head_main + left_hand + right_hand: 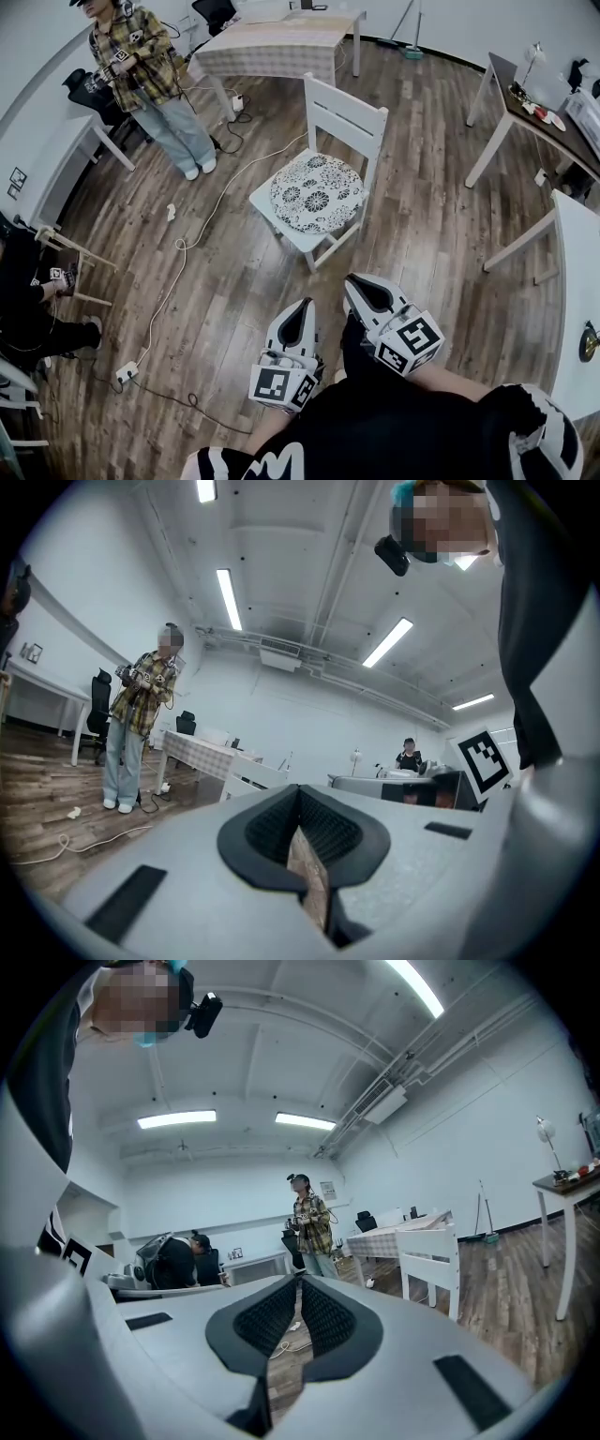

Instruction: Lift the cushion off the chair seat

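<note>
A round cushion (317, 193) with a black-and-white flower print lies flat on the seat of a white wooden chair (349, 116) in the middle of the head view. My left gripper (302, 311) and right gripper (360, 285) hover side by side well short of the chair, close to my body. Both point towards it. Each is shut with nothing between its fingers. In the right gripper view the chair (429, 1252) stands ahead to the right of the shut right gripper (300, 1284). The left gripper (300, 795) view shows the chair's back (247, 778) low and far off.
A person in a plaid shirt (150, 66) stands at the far left beside a checked-cloth table (281, 42). A white cable (202, 225) runs over the wooden floor to a power strip (127, 372). A desk with a lamp (534, 103) and a white table (577, 281) stand at the right.
</note>
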Motion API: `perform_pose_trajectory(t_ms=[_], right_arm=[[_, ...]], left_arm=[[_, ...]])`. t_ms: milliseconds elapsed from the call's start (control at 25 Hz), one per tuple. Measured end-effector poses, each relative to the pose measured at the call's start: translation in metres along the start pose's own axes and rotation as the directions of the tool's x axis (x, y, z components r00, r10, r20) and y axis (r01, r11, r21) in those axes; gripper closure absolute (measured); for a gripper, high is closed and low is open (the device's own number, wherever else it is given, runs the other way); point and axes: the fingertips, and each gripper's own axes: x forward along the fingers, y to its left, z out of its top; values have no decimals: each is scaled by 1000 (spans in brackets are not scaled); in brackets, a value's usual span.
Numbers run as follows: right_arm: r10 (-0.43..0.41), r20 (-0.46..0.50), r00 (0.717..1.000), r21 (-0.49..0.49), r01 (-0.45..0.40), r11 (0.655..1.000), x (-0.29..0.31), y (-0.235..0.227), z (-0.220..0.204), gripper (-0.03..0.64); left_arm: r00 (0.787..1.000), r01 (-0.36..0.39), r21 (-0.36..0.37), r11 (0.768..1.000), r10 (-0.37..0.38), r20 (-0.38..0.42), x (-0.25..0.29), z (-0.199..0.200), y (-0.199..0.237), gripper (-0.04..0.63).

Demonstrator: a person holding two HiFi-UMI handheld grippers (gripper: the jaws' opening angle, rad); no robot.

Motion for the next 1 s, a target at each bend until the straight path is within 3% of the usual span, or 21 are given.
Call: perform_pose_trajectory(t_ms=[720,1000], right_arm=[[88,-22,996,-8,-88,996,138,-99,45,583],[74,-51,996,12,-73,997,163,-147,44,584]], left_arm=[[994,-109,-19,994,110,23,137,38,92,594],[995,-102,-28,994,102,8,189,38,104,594]])
